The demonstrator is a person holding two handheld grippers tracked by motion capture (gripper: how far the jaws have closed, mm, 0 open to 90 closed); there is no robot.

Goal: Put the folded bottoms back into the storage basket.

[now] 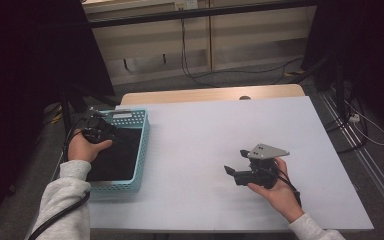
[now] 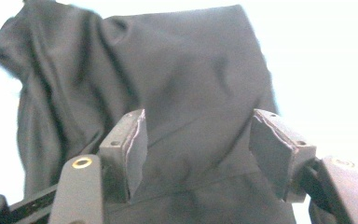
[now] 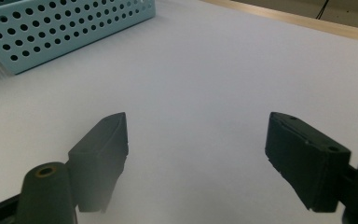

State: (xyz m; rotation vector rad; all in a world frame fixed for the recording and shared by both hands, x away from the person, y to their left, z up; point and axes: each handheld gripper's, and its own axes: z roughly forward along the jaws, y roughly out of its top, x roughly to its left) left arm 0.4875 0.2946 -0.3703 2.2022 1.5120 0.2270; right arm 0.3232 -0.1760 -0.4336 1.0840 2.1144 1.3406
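Observation:
A black cloth (image 1: 117, 155) lies inside a light blue perforated basket (image 1: 142, 150) at the table's left edge. My left gripper (image 1: 104, 131) hovers over the basket's far end, held in a hand with a grey sleeve. In the left gripper view its jaws (image 2: 200, 130) stand apart just above the crumpled black cloth (image 2: 177, 70), and the pads do not press on it. My right gripper (image 1: 236, 161) is held low over the bare table at the front right, pointing left. Its jaws (image 3: 198, 135) are open with nothing between them; the basket (image 3: 74, 23) is farther off.
A white sheet (image 1: 205, 135) covers the table, with a wooden strip (image 1: 205, 94) along the far edge. Cables (image 1: 195, 75) trail on the floor behind, and dark stands rise at both sides. The table drops off just left of the basket.

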